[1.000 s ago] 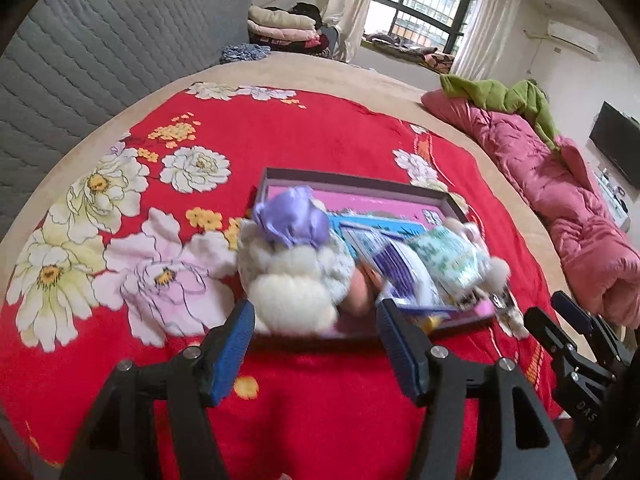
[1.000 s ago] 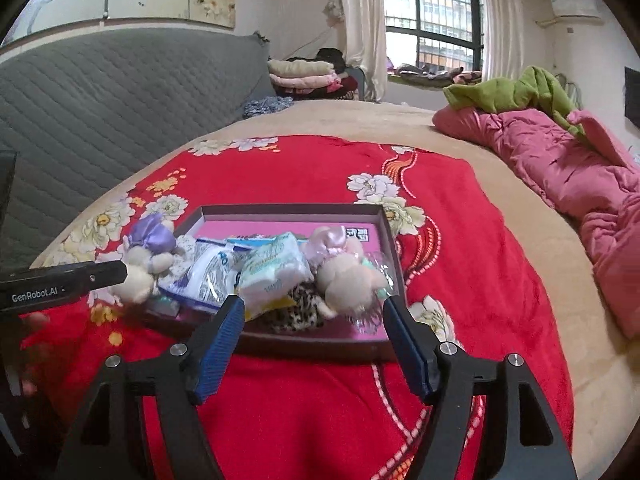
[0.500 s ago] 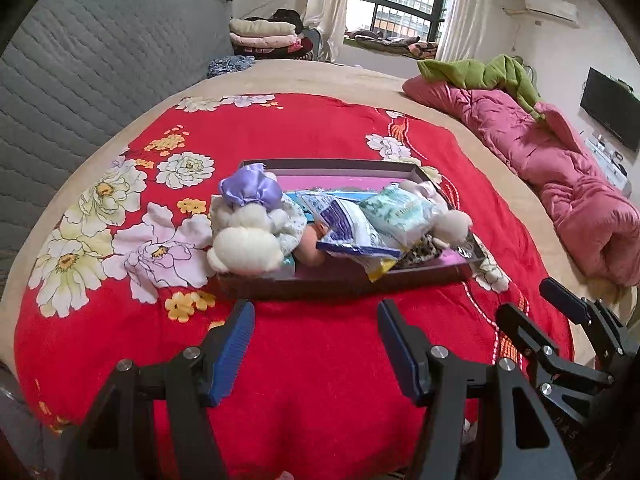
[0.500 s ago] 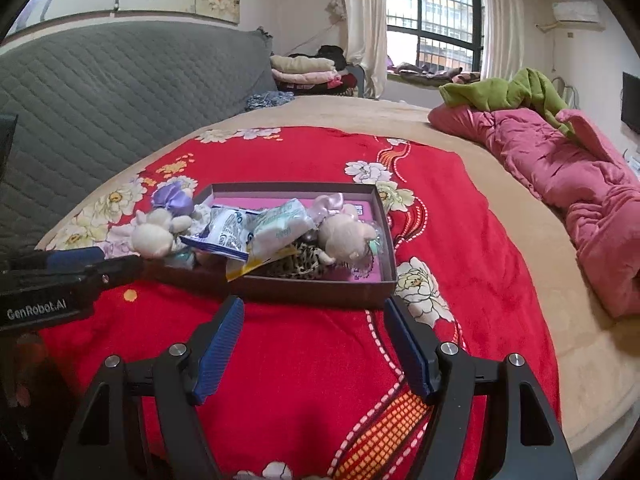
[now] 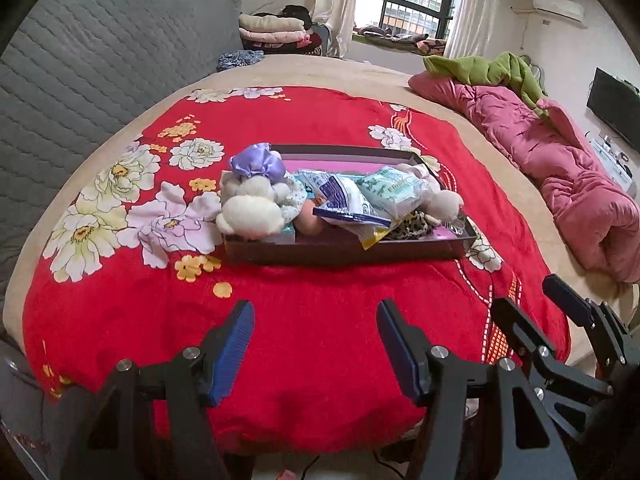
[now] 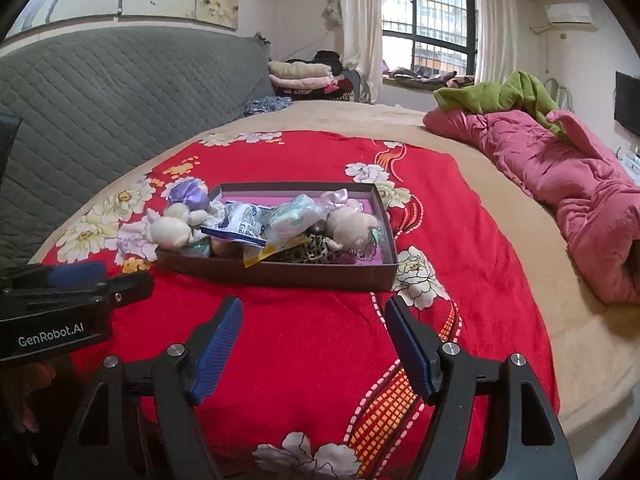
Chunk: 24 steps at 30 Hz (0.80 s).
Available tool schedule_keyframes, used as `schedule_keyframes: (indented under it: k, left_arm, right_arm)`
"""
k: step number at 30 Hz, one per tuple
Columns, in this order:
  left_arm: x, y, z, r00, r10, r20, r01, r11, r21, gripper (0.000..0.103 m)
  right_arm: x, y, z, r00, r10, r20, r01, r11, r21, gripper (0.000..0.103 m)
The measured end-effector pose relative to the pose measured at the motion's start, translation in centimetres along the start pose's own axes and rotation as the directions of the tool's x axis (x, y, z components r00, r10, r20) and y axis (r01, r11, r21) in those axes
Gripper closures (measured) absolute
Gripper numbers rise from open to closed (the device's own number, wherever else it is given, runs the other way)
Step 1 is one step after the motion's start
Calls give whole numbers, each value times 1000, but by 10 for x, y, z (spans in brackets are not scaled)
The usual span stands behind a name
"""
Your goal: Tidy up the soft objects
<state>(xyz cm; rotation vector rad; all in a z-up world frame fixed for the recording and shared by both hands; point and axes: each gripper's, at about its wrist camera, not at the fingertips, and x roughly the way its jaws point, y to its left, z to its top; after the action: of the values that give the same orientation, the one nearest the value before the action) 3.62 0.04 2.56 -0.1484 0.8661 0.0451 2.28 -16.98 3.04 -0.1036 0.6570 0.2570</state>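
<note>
Shallow brown box [image 6: 304,276], pink-lined: lies flat on the red floral blanket [image 6: 320,344] in the middle of the bed, long axis running left to right across both views, one long wall facing the cameras.

Contents, left to right:
- Cream plush doll with a purple satin bow [image 5: 256,196], at the left end, head overhanging the near wall, bow end pointing away from the cameras.
- Blue-and-white plastic packet [image 5: 344,200], tilted, lying slantwise over the other items.
- Pale green tissue pack [image 5: 394,192], leaning on the blue packet, long axis roughly along the box.
- Beige plush doll with a pink bow [image 6: 348,224], at the right end, above a leopard-print cloth [image 6: 310,254].

Left gripper [image 5: 316,344]: blue pads spread apart, nothing between them, above the blanket's near edge, well apart from the box.

Right gripper [image 6: 314,340]: likewise spread and empty, short of the box.

Surroundings: grey quilted headboard [image 6: 120,92]; pink quilt [image 6: 560,176] along the bed's right side.
</note>
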Motion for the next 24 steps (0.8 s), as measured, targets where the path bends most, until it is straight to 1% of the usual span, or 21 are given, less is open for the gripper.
schedule_keyframes:
  k: [5, 14, 24]
  left_arm:
    - [-7, -4, -6, 1000, -4, 5, 4, 1000, 14, 40]
    - [-9, -9, -10, 1000, 0, 3, 0, 1000, 27, 40]
    - [4, -7, -15, 1000, 11, -24, -11, 1000, 10, 40]
  right_arm:
    - [-5, -4, -2, 1000, 4, 3, -4, 1000, 21, 28]
    - [-7, -5, -5, 1000, 10, 4, -10, 1000, 19, 28]
    - [1, -5, -11, 1000, 11, -10, -11, 1000, 24, 28]
